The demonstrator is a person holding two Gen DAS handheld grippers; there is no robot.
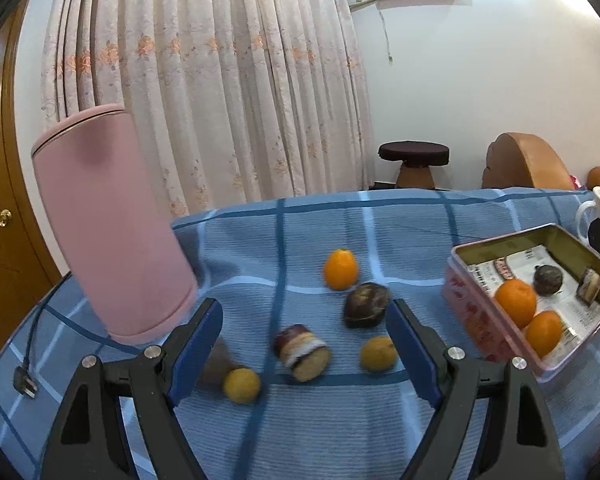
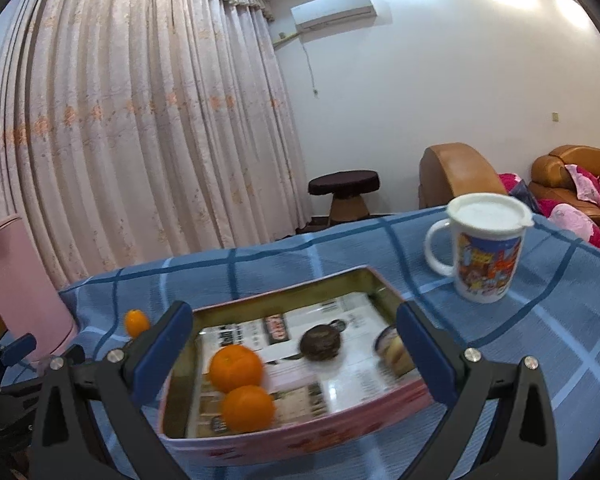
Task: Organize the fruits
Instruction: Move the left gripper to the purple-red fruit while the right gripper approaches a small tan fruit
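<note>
My left gripper is open and empty above the blue checked cloth. Between its fingers lie a cut dark fruit with pale flesh, a yellow fruit and a dull yellow fruit. A dark brown fruit and an orange kumquat lie farther off. My right gripper is open and empty over the pink tin. The tin holds two oranges, a dark round fruit and a cut fruit.
A tall pink cylinder stands at the left, with a black cable and plug beside it. A lidded white printed mug stands behind the tin at the right. The table's far edge runs behind the fruits.
</note>
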